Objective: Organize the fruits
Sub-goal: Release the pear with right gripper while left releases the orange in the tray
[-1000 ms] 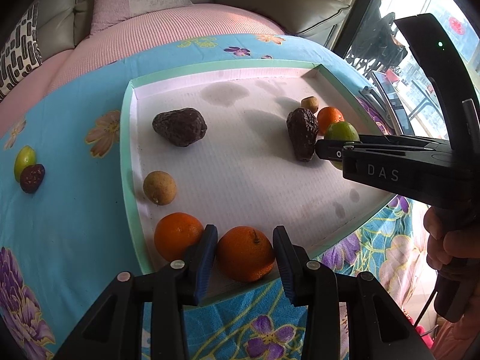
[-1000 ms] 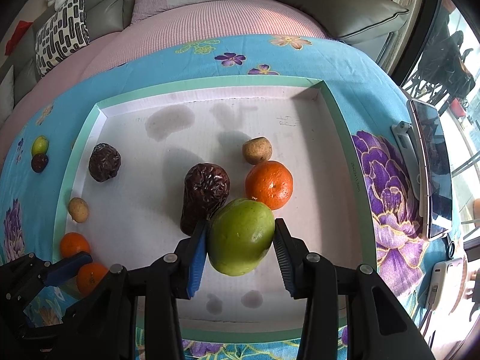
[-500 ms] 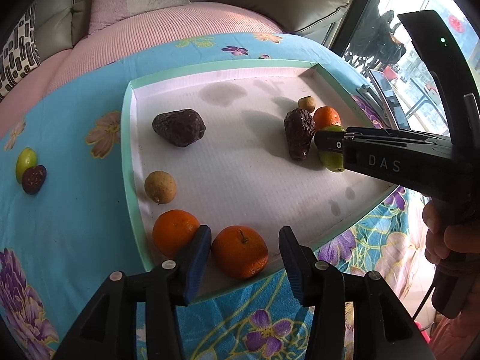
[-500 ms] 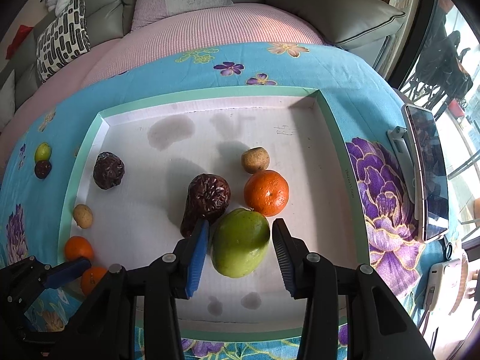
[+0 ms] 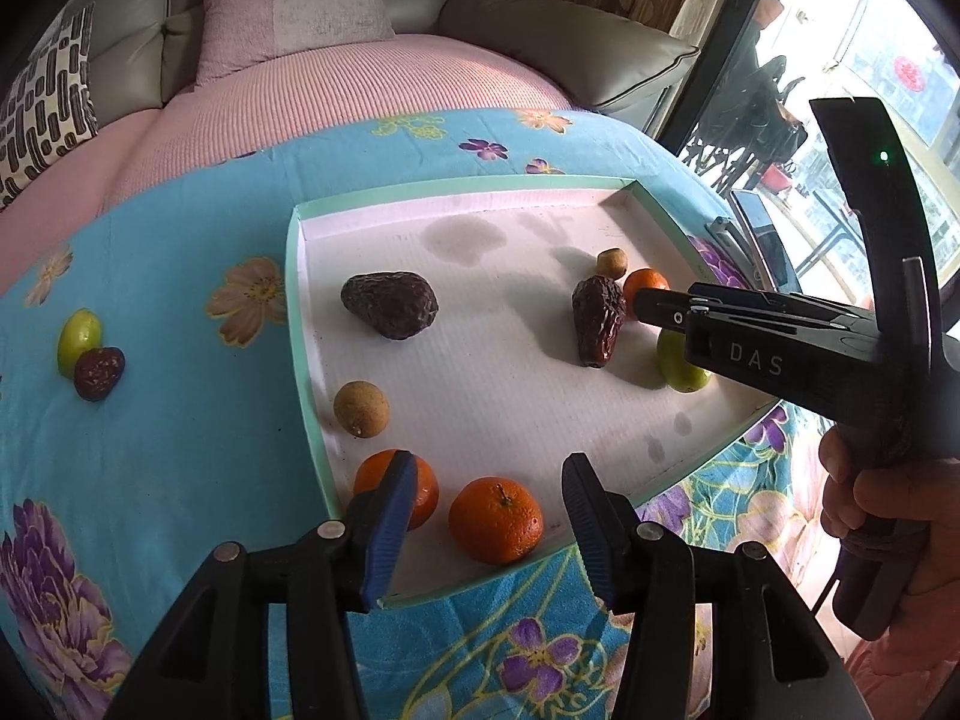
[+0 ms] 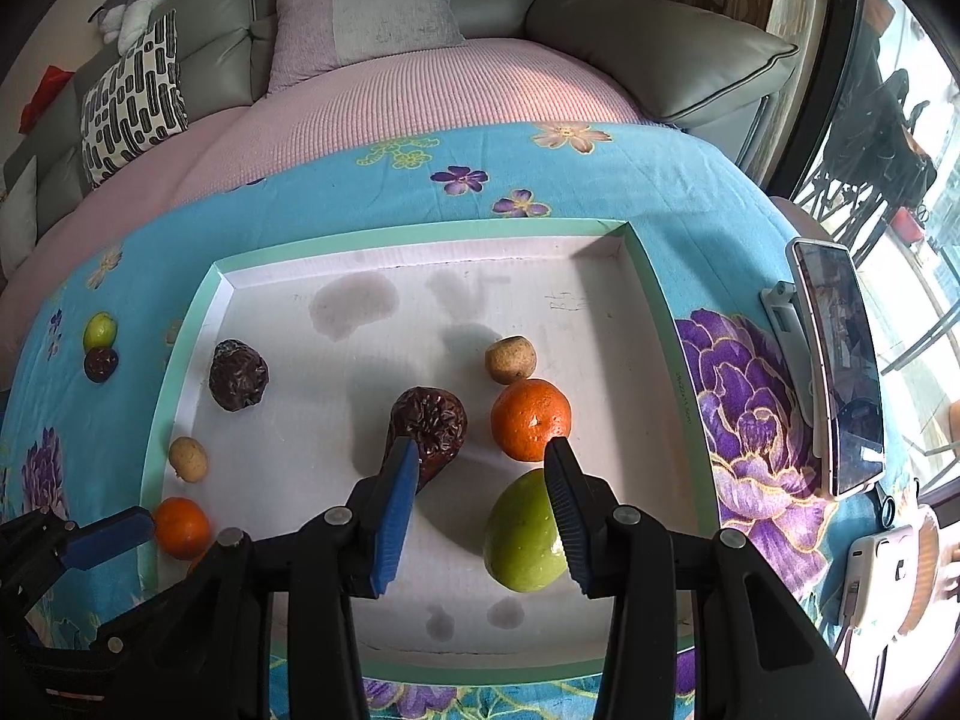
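Counting my tray (image 6: 180, 396): three oranges (image 6: 531, 419), two dark wrinkled fruits (image 6: 238, 375), two longans (image 6: 510, 359), one green fruit (image 6: 525, 531); left gripper (image 5: 489, 531) and right gripper (image 6: 480, 510) both gape empty.

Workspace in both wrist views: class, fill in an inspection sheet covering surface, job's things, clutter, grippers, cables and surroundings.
Surface: floral blue cloth, stained white tray.
Job's things: in tray, green fruit, three oranges, two wrinkled dark fruits, two brown fruits; on cloth, small green fruit touching dark one.
Clutter: phone on stand.
Grippers: left gripper open around orange; right gripper open.
Cables: one at white device.
Surroundings: sofa, cushions, window.
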`<state>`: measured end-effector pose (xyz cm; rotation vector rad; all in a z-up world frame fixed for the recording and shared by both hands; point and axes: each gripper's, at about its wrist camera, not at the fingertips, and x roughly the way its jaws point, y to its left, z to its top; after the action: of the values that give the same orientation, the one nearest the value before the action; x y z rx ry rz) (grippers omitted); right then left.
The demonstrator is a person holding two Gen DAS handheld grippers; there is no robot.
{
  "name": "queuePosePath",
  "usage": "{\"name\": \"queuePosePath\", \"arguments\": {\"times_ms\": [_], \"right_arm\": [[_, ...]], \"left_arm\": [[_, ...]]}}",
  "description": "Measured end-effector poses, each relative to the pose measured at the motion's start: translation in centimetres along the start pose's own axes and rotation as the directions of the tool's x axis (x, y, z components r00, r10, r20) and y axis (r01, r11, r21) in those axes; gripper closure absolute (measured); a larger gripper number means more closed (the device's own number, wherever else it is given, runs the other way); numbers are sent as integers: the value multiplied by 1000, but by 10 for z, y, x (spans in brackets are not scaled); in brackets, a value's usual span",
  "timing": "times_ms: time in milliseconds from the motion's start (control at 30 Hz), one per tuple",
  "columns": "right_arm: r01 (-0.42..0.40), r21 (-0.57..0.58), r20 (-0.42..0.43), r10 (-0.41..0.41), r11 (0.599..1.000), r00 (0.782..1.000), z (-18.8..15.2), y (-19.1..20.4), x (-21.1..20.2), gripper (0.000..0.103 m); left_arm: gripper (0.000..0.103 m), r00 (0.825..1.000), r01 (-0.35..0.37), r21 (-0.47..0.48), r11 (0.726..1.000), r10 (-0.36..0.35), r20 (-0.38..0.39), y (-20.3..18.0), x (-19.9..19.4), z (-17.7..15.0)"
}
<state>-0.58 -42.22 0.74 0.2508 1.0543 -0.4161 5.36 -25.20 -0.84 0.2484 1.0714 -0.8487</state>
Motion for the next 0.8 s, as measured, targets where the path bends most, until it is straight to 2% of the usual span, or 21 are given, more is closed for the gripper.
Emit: {"name": "queuePosePath", "arguments": {"times_ms": [267,533,800], "right_arm": [[-5,-24,6,5,1000,1000,0,9,0,58],[-15,-56,16,16,998,1000,1,20,-2,58],[-26,-93,31,29,995,999,1,33,-5,58]], "left_arm": [[47,998,-35,-130,991,43,56,42,-14,7],[47,989,-97,-280,955,125,83,92,-24,6],[46,984,-120,-348,930,159,86,114,-28,2]]}}
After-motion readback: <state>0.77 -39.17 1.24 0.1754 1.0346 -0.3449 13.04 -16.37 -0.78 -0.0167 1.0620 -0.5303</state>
